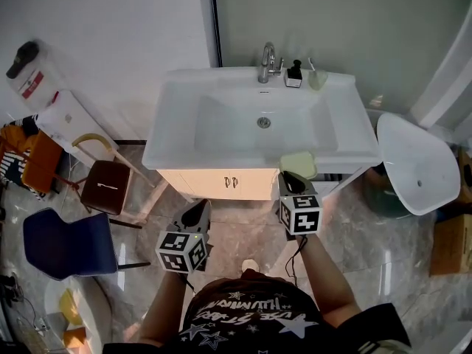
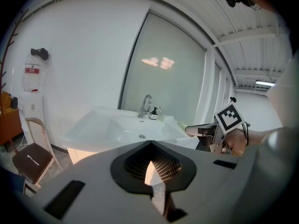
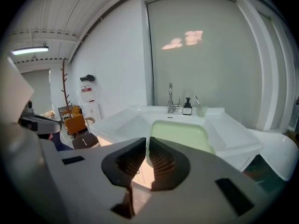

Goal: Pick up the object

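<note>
Left tongs (image 1: 198, 214) (image 2: 150, 146): held low, in front of the washbasin (image 1: 177, 116) (image 2: 93, 125) and short of its left front corner. The jaws are closed tip to tip and nothing is gripped between them.

Right tongs (image 1: 293, 179) (image 3: 146, 143): held at the basin's right front corner, ahead of the left pair. The jaws are almost fully closed and pinch the near edge of the pale green dish (image 1: 298, 163) (image 3: 180, 134). The dish is a thin, flat piece with rounded corners. In the head view it overlaps the basin's front right rim. Whether it touches the rim cannot be told.

Washbasin: white, with a central drain (image 1: 263, 122), set on a pale cupboard (image 1: 221, 184).

Back ledge of the basin: a chrome tap (image 1: 267, 63) at centre. Just to its right stands a dark pump bottle (image 1: 293, 74), then a clear cup (image 1: 317, 78) with a stick in it.

Left of the basin: a brown stool (image 1: 105, 186) on the floor, with a blue chair (image 1: 59, 242) nearer the person.

Right of the basin: a white shell-shaped seat (image 1: 413, 161), well apart from the dish.
</note>
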Motion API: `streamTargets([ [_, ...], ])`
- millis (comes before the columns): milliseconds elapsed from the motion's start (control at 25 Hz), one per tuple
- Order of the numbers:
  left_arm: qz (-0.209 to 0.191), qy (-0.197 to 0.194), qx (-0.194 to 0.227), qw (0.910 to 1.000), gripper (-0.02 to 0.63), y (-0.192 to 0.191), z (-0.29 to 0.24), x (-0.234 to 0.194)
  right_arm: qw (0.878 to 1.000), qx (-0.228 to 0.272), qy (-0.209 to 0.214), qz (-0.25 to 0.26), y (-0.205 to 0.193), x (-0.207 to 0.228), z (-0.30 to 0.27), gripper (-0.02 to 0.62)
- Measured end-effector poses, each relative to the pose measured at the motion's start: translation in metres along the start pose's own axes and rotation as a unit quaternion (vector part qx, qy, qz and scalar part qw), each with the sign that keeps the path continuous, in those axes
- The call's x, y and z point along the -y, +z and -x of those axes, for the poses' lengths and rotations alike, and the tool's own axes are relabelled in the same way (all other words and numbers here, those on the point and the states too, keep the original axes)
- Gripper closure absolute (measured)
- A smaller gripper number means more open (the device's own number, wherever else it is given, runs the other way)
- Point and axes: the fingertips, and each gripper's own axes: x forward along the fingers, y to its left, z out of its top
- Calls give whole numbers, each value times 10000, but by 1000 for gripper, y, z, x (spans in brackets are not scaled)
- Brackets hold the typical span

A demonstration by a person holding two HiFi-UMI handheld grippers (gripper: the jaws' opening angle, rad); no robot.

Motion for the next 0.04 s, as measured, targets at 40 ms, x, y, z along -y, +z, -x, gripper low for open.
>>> streamTargets([
  [40,3,-10,-9,10000,591,-3,5,-3,10000,0,-19,-7,-2,-4,2,563],
])
